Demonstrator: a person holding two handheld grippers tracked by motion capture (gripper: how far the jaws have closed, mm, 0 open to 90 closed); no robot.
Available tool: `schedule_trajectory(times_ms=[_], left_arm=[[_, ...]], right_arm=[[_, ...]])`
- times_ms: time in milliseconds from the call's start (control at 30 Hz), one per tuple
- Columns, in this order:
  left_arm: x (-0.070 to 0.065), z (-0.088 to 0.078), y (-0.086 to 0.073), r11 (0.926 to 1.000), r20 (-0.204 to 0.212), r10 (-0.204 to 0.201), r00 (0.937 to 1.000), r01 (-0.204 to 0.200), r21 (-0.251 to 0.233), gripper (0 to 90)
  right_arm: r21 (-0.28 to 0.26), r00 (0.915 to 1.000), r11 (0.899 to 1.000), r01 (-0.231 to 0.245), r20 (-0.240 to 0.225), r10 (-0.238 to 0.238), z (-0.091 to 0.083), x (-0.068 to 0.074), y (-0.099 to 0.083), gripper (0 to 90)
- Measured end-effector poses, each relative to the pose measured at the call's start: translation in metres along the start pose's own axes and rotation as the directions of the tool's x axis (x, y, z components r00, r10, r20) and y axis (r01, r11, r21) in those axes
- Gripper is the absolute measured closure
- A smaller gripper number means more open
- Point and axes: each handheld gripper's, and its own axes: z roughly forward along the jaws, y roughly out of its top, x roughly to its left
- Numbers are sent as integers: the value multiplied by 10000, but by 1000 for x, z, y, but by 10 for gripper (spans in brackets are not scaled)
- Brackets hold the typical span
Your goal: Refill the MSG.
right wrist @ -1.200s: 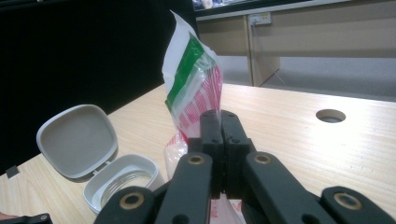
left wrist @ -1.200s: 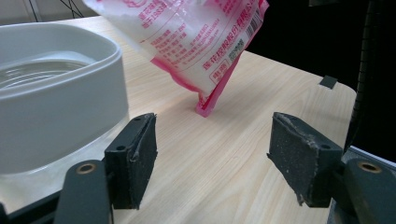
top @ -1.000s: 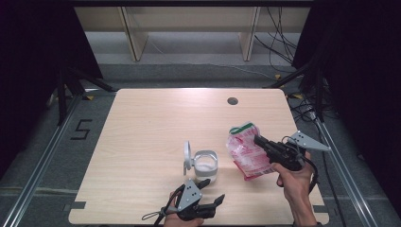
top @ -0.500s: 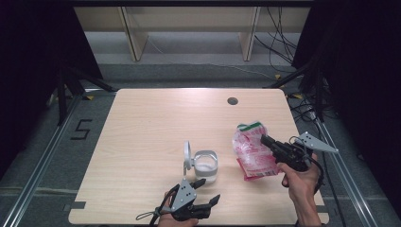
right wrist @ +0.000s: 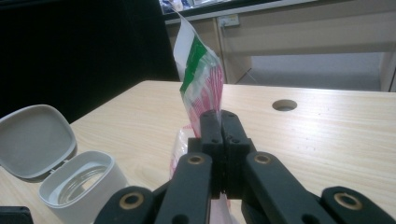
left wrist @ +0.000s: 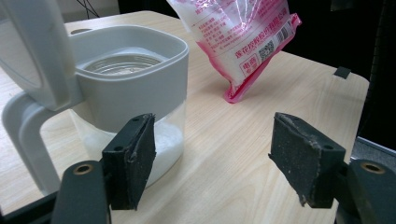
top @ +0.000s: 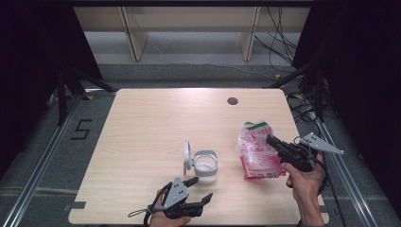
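At the left of the high view we see a number five marked on the floor (top: 81, 129) beside the light wooden worktop (top: 156, 123). Near the front edge our left gripper (top: 201, 189) hovers with its jaws spread wide and nothing between them. In the left gripper view its two black pads stand apart, the left pad just in front of the container's clear wall; we cannot tell whether it touches.

Just beyond it stands the clear plastic container (top: 205, 165), with a grey collar, a hinged lid (top: 187, 155) flipped upright at its left side, and white granules (left wrist: 166, 144) lying in the bottom. Its mouth is uncovered.

To the right, near the container but apart from it, we hold the pink-and-white bag (top: 257, 153), which has a green strip at its top. Our right gripper (top: 271, 140) is clenched on the bag's right edge, the jaws pressed together on the plastic in the right gripper view. In the left gripper view the bag hangs tilted, its lower corner just at the worktop.

Behind the bag a round cable hole (top: 232, 100) sits in the worktop. Nothing lies between bag and container. Farther right, black cables (top: 302, 106) trail over the floor.
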Motion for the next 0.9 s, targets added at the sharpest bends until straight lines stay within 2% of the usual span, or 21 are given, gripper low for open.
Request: schedule_trajectory(times_ms=[100, 133, 167, 200, 300, 333, 400, 467, 500, 600, 633, 667, 700, 733, 767, 833, 900], left_arm=[[1, -1, 0, 10000, 37, 63, 10000, -63, 38, 302], [3, -1, 1, 9994, 109, 338, 9994, -338, 60, 302], [3, -1, 1, 9995, 103, 293, 9995, -294, 92, 302], [2, -1, 0, 10000, 86, 52, 9999, -52, 44, 302], [3, -3, 1, 9997, -12, 158, 9999, -158, 168, 302], [5, -4, 1, 9997, -18, 154, 9999, -154, 189, 302], [7, -5, 1, 9998, -89, 75, 9999, -74, 157, 302], [9, -6, 1, 9998, -130, 81, 9999, -79, 175, 302], [11, -8, 1, 9997, -171, 84, 9998, -80, 209, 302], [13, -10, 2, 9994, -178, 282, 9994, -279, 191, 307], [13, -11, 2, 9998, -275, 132, 9995, -127, 178, 307], [13, -11, 2, 9999, -300, 39, 9995, -34, 145, 307], [15, -11, 2, 9999, -234, 109, 9997, -106, 123, 306], [15, -12, 2, 10000, -316, 89, 9995, -87, 44, 306], [16, -14, 3, 9997, -397, 149, 9991, -141, 220, 306], [19, -15, 3, 9997, -377, 224, 9990, -220, 91, 305], [20, -17, 4, 9998, -469, 92, 9989, -84, 162, 305]], right_arm=[[56, 9998, 9999, -111, 137, 110, -1, -2, 0, 900], [71, 9995, 9997, -218, 210, 216, -1, -2, -1, 900], [102, 9997, 9998, -161, 193, 159, -2, -4, -1, 900], [60, 9995, 9997, -241, 222, 239, -3, -3, -2, 900], [99, 9987, 9998, -145, 482, 141, -2, -4, -2, 900], [66, 9986, 9998, 174, 506, -177, -4, -7, -3, 900], [8, 9989, 9999, 109, 460, -109, -3, -8, -3, 900], [155, 9980, 9996, -223, 594, 214, -5, -8, -3, 900], [165, 9978, 9998, 56, 665, -67, -5, -12, -4, 900], [251, 9969, 9997, -66, 789, 46, -5, -13, -5, 900], [251, 9969, 9997, -66, 789, 46, -5, -13, -5, 900], [128, 9969, 9998, 137, 776, -146, -5, -14, -6, 900], [218, 9965, 9997, 148, 824, -165, -5, -14, -6, 900], [225, 9959, 9997, -52, 906, 32, -5, -12, -6, 900], [166, 9952, 9998, -142, 974, 125, -5, -12, -7, 900], [229, 9946, 9997, -49, 1038, 25, -6, -15, -7, 900], [254, 9944, 9997, 43, 1050, -70, -6, -18, -8, 900]])
